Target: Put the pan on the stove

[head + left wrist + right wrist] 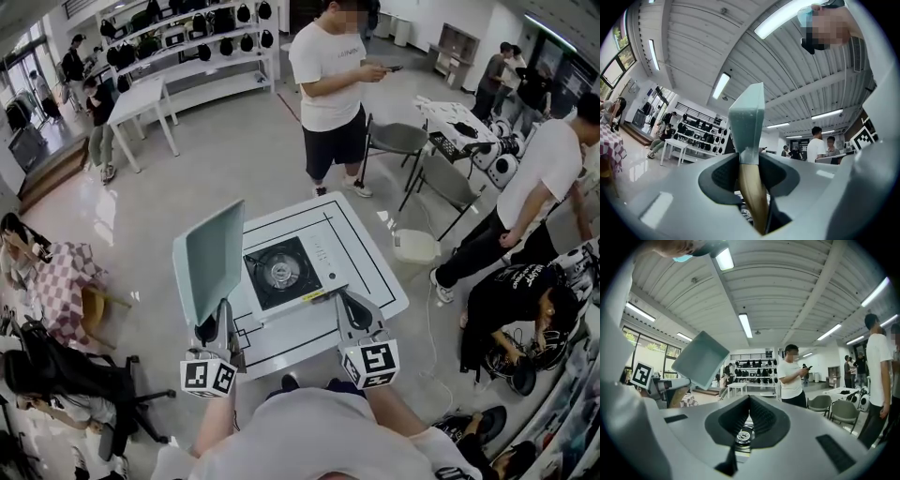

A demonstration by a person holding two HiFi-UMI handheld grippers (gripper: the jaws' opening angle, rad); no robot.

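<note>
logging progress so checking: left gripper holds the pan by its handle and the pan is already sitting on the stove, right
Not quite. The left gripper does hold the pan by its handle, but the pan is not on the stove: the head view shows it raised on edge to the stove's left.

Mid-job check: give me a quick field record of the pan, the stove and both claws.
pan: pale green, square, held up on edge to the left of the stove, not on it
pan handle: wooden, clamped in the left claw
stove: single burner, bare, on the white table
right claw: shut, empty, pointed toward the burner
task: pan not yet on stove
</note>
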